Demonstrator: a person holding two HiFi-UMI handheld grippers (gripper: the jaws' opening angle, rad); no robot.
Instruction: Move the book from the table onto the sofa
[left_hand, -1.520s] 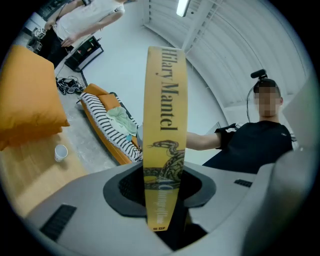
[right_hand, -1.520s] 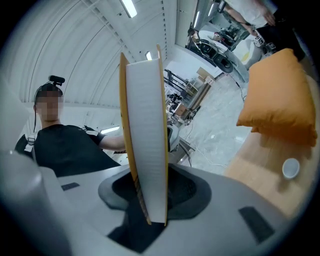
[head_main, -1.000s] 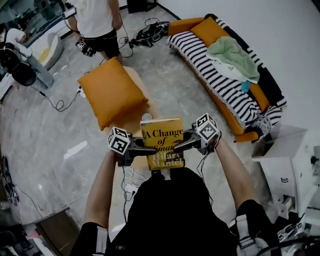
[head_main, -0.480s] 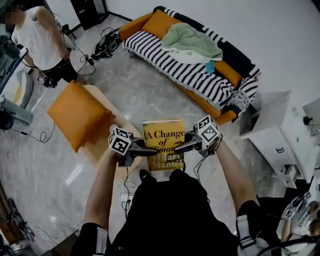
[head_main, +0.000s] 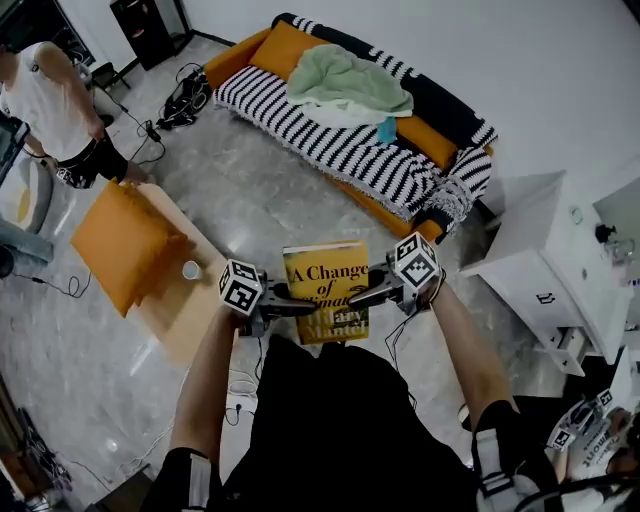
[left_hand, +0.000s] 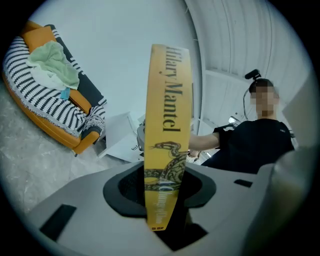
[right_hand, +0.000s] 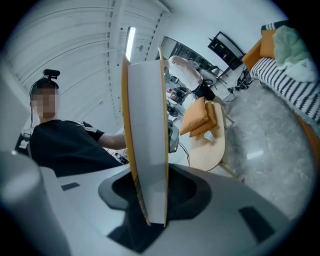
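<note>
Head view is showing the book (head_main: 325, 290) hanging mid-frame over the floor, well apart from the sofa (head_main: 340, 150) up top. Left gripper (head_main: 303, 306) is clamping its spine side, right gripper (head_main: 360, 295) is pinching the page edge. Jaws are covering the middle of the title. It's looking yellow, black lettering, snake on the spine.

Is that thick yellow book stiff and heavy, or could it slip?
The thick yellow book is probably stiff: it spans flat between the left gripper and right gripper. Its thick page block suggests weight. Gripped only at spine and page edge, it might slip.
</note>
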